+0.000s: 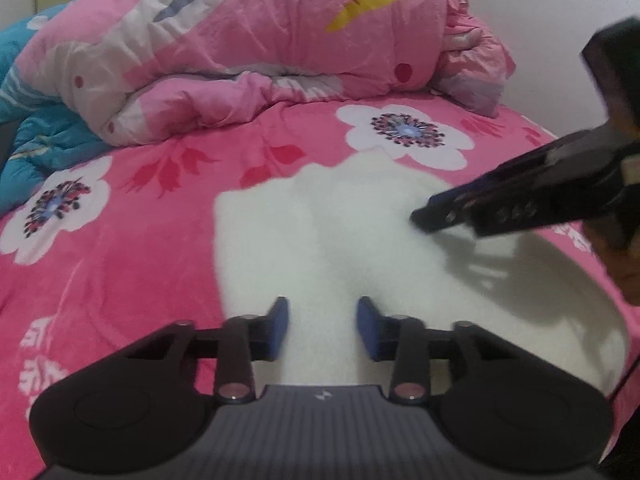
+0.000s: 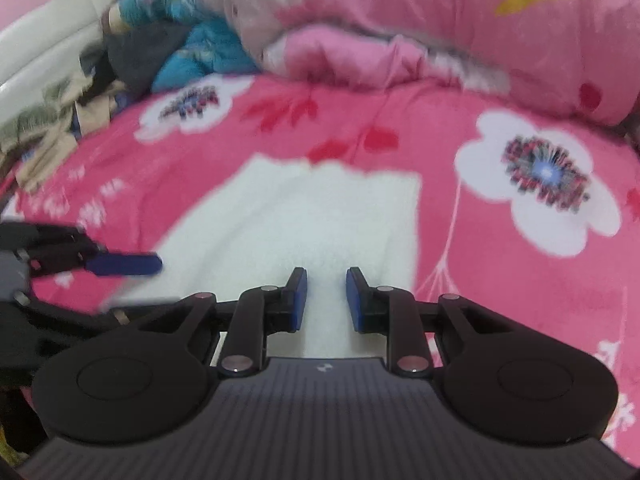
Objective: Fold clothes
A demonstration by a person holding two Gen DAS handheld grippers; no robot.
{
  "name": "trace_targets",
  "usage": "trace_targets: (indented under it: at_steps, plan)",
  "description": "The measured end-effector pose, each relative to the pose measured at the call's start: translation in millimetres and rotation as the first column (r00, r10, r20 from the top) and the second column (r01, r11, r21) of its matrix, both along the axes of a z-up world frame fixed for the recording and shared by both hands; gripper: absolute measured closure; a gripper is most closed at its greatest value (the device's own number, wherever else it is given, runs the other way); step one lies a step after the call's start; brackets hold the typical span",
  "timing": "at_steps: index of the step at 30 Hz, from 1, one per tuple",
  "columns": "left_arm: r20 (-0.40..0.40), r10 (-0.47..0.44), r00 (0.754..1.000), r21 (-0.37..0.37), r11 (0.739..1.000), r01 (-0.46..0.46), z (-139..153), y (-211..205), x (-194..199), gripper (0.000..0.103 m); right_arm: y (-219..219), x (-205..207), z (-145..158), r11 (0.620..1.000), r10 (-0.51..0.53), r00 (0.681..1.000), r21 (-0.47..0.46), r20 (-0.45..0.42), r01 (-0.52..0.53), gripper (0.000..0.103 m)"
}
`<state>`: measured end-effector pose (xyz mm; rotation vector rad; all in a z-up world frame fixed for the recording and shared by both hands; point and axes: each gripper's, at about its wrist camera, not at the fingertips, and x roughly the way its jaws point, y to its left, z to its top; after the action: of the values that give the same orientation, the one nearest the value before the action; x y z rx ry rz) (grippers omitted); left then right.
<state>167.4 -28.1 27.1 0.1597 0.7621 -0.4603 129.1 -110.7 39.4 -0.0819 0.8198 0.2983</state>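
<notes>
1. Left gripper: jaws apart over the white garment, not clamped.
2. White garment: flat on the pink bedspread (flower-printed).
3. Right gripper: jaws narrowly apart above the garment; grip indiscernible.

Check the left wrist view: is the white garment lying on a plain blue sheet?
No. The white garment lies on a pink bedspread printed with white flowers, not a plain blue one.
</notes>
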Motion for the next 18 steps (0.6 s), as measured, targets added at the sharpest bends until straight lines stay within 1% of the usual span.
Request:
trace_targets:
  at_steps: [3, 6, 7, 8, 9, 11, 12, 13, 15, 17, 18]
  plan:
    - [0.048, -0.004, 0.999, -0.028, 1.000, 0.006, 7.6, 0.1, 9.7, 0.075, -4.3, 6.5, 11.4, 0.999, 0.003, 1.000, 0.034, 0.009, -0.004, 0.082]
    - [0.044, -0.015, 0.999, -0.044, 0.999, 0.017, 5.2, -6.8, 31.0, 0.075, -8.9, 19.2, 19.7, 0.999, -0.019, 0.998, 0.033, 0.054, 0.017, 0.082]
    - [0.037, -0.023, 0.999, -0.050, 0.998, 0.024, 0.7, -9.3, 37.8, 0.074, -11.9, 26.4, 17.5, 0.999, -0.027, 0.998, 0.037, 0.056, 0.025, 0.082]
    - [0.031, -0.031, 0.999, -0.056, 0.998, 0.032, -4.1, -11.9, 44.5, 0.072, -15.0, 34.7, 13.2, 0.999, -0.033, 0.998, 0.042, 0.049, 0.031, 0.082]
    - [0.018, -0.031, 0.999, -0.055, 0.998, 0.032, -11.6, -13.7, 52.3, 0.068, -17.9, 44.7, 4.0, 0.998, -0.035, 0.999, 0.049, 0.024, 0.034, 0.083]
    - [0.005, -0.012, 1.000, -0.067, 0.998, 0.012, -21.1, -10.1, 61.8, 0.063, -21.9, 57.8, -13.8, 0.998, -0.027, 1.000, 0.052, -0.003, 0.027, 0.084]
    - [-0.002, -0.010, 1.000, -0.084, 0.996, 0.010, -21.3, -6.3, 64.6, 0.064, -24.2, 62.2, -16.4, 0.998, -0.027, 1.000, 0.064, -0.014, 0.028, 0.084]
    - [-0.009, -0.010, 1.000, -0.111, 0.994, 0.009, -18.4, -1.3, 66.4, 0.064, -25.2, 64.6, -14.2, 0.997, -0.028, 0.999, 0.075, -0.020, 0.029, 0.084]
    - [0.008, -0.004, 1.000, -0.142, 0.990, 0.005, -12.0, 3.1, 69.3, 0.065, -22.6, 65.1, -3.9, 0.996, -0.021, 1.000, 0.084, -0.006, 0.022, 0.082]
    - [0.036, -0.008, 0.999, -0.141, 0.990, 0.013, -9.5, 0.4, 78.1, 0.065, -17.6, 67.9, 4.0, 0.996, 0.002, 1.000, 0.088, 0.024, -0.005, 0.082]
    - [0.029, -0.005, 1.000, -0.133, 0.991, 0.009, -12.3, -2.6, 84.9, 0.065, -14.7, 71.1, 6.1, 0.996, 0.017, 0.999, 0.088, 0.038, -0.020, 0.082]
